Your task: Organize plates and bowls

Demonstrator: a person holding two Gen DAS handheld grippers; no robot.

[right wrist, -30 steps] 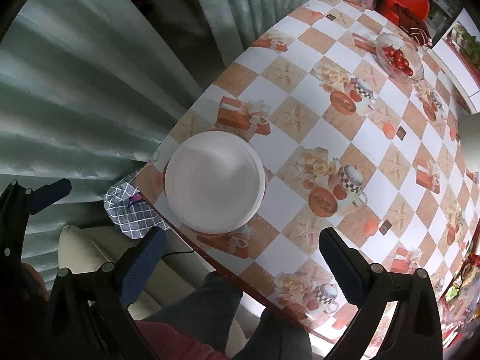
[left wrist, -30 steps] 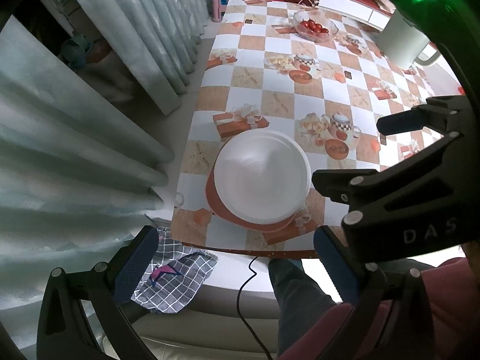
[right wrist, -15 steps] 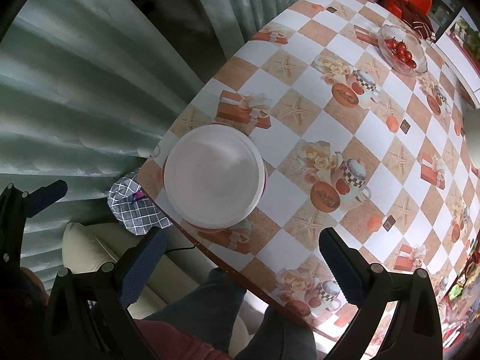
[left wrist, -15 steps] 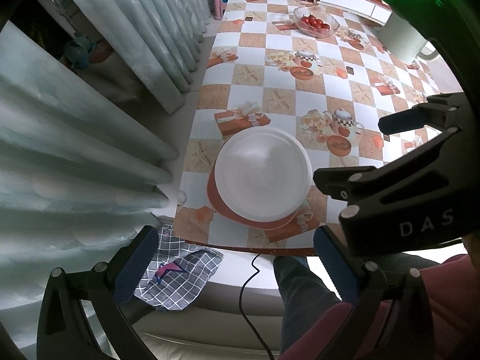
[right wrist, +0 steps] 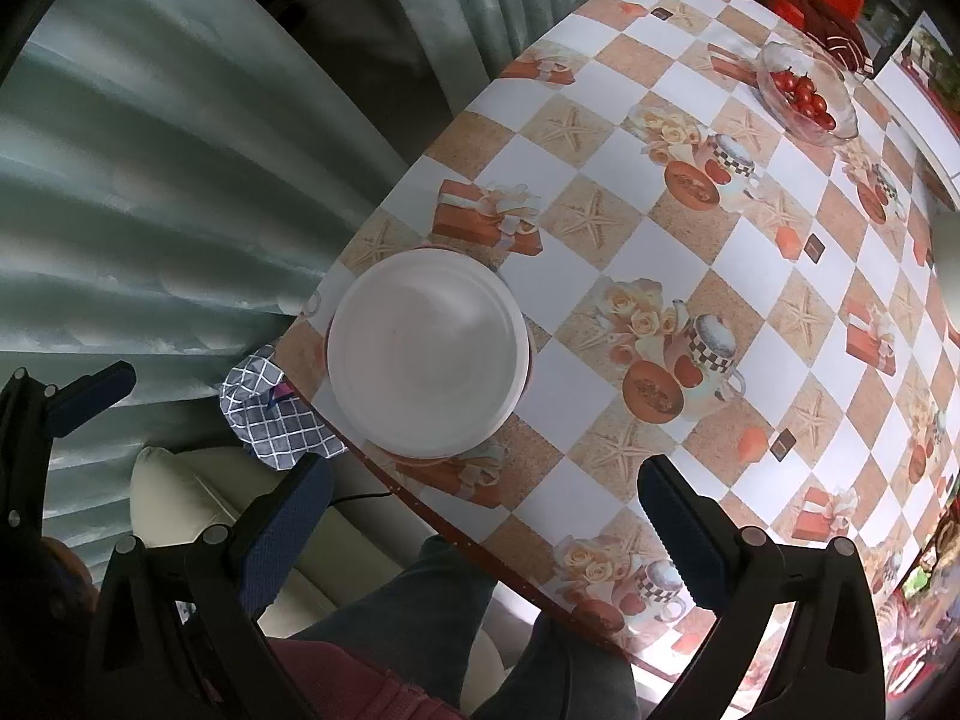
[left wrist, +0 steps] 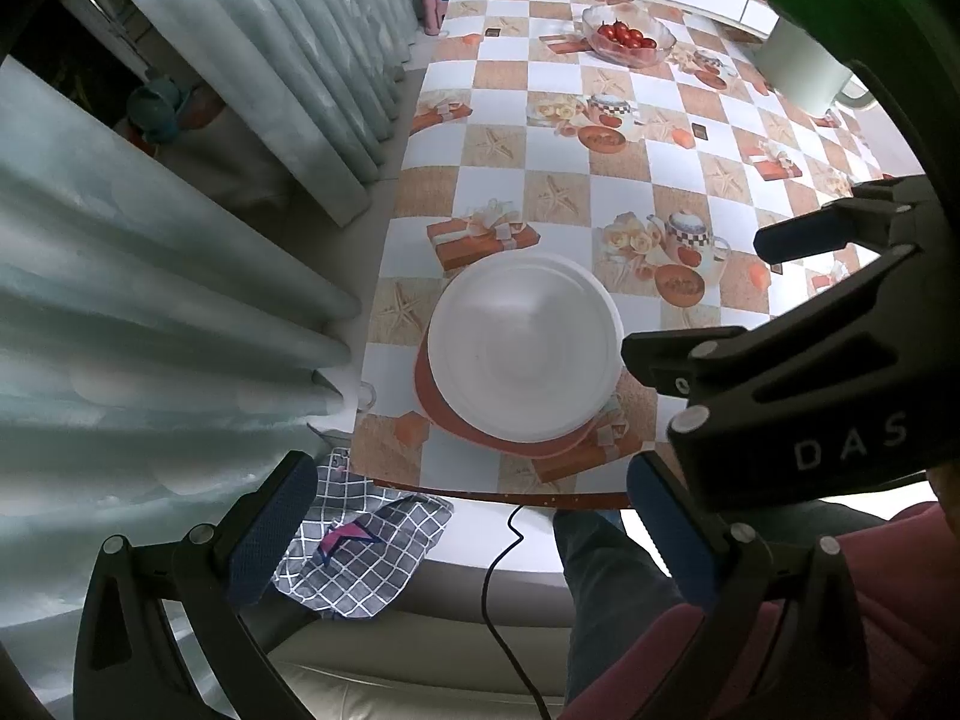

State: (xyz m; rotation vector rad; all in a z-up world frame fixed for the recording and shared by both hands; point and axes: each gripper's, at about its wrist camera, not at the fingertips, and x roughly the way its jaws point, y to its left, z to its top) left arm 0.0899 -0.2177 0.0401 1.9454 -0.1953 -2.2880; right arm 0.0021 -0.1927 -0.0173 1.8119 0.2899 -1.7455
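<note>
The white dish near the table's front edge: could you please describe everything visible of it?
The white dish is round, smooth and glossy, like plastic or ceramic, with a raised rim and nothing in it. It sits upright on a reddish-brown plate that shows past its edge, close to the table's front corner by the curtain. Neither gripper touches it.

One white bowl (left wrist: 522,354) is sitting on one red plate (left wrist: 429,402); one glass bowl (left wrist: 627,36) is holding tomatoes; one checked cloth (left wrist: 360,552) is lying below the table edge; two grippers are hovering, left (left wrist: 468,534) and right (right wrist: 480,525).
</note>
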